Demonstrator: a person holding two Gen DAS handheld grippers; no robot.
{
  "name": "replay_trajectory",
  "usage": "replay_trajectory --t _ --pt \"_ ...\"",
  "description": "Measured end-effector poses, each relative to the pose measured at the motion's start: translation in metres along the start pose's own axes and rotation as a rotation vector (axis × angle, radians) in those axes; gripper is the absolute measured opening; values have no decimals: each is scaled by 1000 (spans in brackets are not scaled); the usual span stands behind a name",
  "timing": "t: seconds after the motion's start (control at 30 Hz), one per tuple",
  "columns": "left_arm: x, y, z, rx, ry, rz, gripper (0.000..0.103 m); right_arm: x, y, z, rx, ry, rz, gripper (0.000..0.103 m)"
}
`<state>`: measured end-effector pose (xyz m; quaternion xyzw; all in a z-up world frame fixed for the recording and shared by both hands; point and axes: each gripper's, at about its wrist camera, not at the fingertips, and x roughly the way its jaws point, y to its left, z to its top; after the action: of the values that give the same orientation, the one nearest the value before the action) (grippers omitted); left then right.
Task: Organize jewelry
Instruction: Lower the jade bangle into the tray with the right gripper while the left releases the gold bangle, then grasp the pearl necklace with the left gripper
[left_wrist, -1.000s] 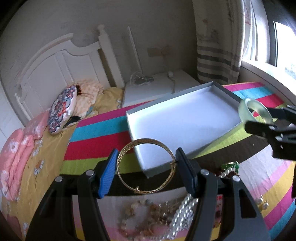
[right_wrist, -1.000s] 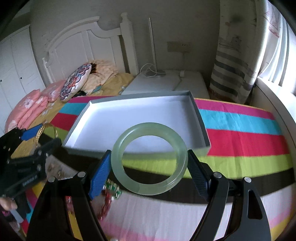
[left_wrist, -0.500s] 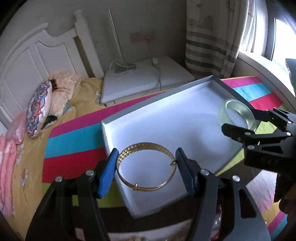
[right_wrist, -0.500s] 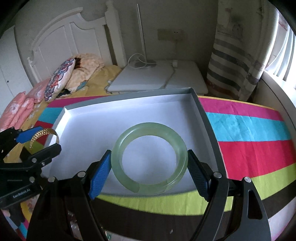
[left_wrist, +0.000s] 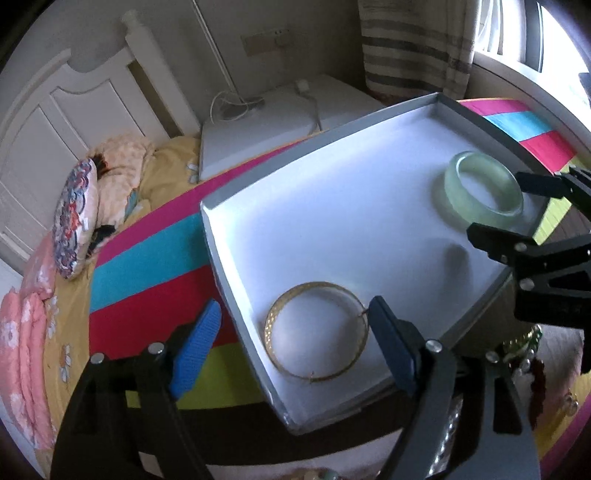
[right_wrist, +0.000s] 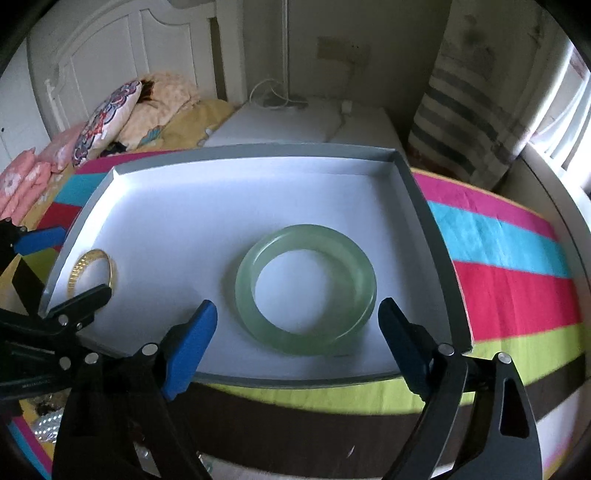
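Both tools are spread open: the left tool (left_wrist: 295, 339) is held about the gold bangle (left_wrist: 317, 330), the right tool (right_wrist: 297, 339) near the green bangle (right_wrist: 306, 289). Both bangles lie in the grey tray (right_wrist: 255, 151).

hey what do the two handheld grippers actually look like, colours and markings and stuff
Both match: the left gripper and right gripper each have black angular frames with triangular cutouts, silver round bolt heads, and two fingers faced with ribbed blue pads. Small white lettering marks the left one's body, too blurred to read. No cables or sleeves show.
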<state>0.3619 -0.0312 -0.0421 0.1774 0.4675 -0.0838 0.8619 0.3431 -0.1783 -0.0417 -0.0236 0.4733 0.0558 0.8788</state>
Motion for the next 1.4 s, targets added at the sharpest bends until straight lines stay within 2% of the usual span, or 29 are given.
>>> replay_trajectory --t 0.07,0.1,0.2,0.4,0.63,0.7,1.0,1.1,1.17,1.23,1.33,1.4 --pt "0 6 -7 -16 3 -41 84 -6 3 -9 27 14 -1 86" --pt "0 12 -13 -26 2 -64 88 -8 5 -14 33 15 -3 86" --pt "-6 18 -33 -41 2 -97 94 -21 15 -32 39 14 -5 86" --pt "-30 23 -84 -78 2 -146 94 -52 42 -74 45 12 5 87" --pt "-62 18 -145 -146 -22 -199 95 -84 50 -125 51 -19 58 91" --pt "-70 15 -161 -164 -37 -201 99 -91 51 -137 44 -29 63 91" --pt "-103 0 -207 -210 -86 -175 99 -118 55 -169 23 -32 93 92" --pt "-132 2 -226 -264 -188 -135 99 -152 47 -181 7 -203 160 92" --pt "-159 8 -249 -320 -296 -150 99 -172 48 -190 -47 -279 181 91" --pt "-176 14 -268 -347 -368 -161 100 -193 54 -206 -138 -359 193 88" --pt "-193 15 -300 -363 -411 -159 100 -210 65 -229 -243 -395 215 81" --pt "-202 8 -316 -335 -425 -160 100 -213 67 -244 -261 -377 236 73"
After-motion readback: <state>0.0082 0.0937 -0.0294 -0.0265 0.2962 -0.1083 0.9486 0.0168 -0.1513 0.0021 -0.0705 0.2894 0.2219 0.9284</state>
